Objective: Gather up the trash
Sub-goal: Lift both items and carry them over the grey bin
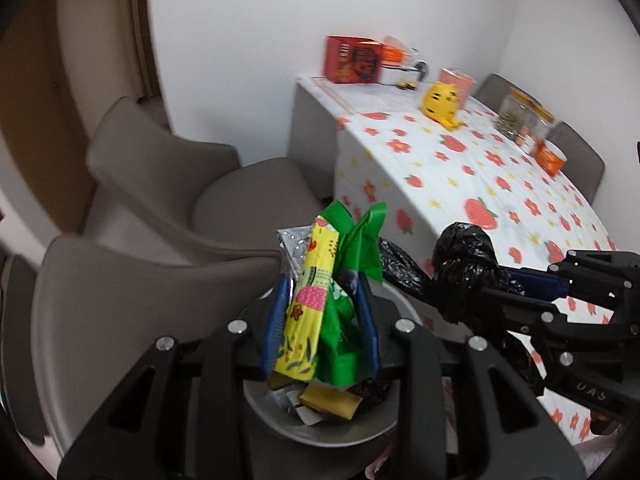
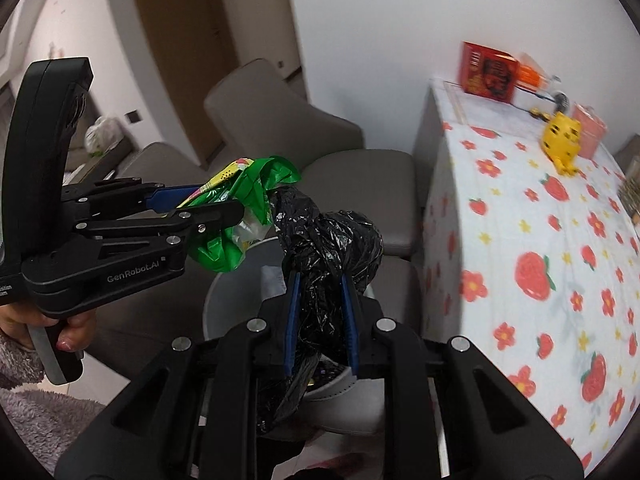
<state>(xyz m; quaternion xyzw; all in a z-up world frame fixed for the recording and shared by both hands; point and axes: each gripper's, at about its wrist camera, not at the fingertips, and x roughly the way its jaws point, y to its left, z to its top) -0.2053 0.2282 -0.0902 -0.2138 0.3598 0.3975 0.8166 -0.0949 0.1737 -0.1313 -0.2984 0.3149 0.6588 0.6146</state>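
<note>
**Inspector A:** Start at the left. What do you record?

**Inspector B:** Grey upholstered chairs (image 1: 168,184) along the left side. A person's hand (image 2: 60,332), fuzzy grey sleeve at the wrist, holds the handle of the left gripper (image 1: 322,280). Its blue pads are clamped on a bundle of wrappers: a yellow patterned packet (image 1: 310,296), a green plastic wrapper (image 1: 348,240) and a scrap of silver foil (image 1: 294,244) behind them.

**Inspector A:** And where does that bundle sit?

**Inspector B:** Held in the air above a round grey trash bin (image 1: 320,432). The bin holds scraps already, a yellow piece (image 1: 330,400) among them.

**Inspector A:** Moving rightward.

**Inspector B:** The right gripper (image 2: 320,276) is clenched on a crumpled black plastic bag (image 2: 332,236). The bag is pinched between both pads, its knotted bulk standing above the fingertips and a tail hanging below toward the bin. It sits just beside the green wrapper, apparently touching it.

**Inspector A:** Further right?

**Inspector B:** A table under a white cloth printed with red flowers and fruit (image 1: 460,168). On its far end, a red box (image 1: 352,60), a yellow cat-shaped toy (image 1: 440,104), a pink cup (image 1: 458,82) behind it. Along the right edge, glass jars (image 1: 516,114) and an orange tub (image 1: 551,158). Another grey chair (image 1: 580,152) stands beyond them. The far items are blurred; labels are unreadable.
</note>
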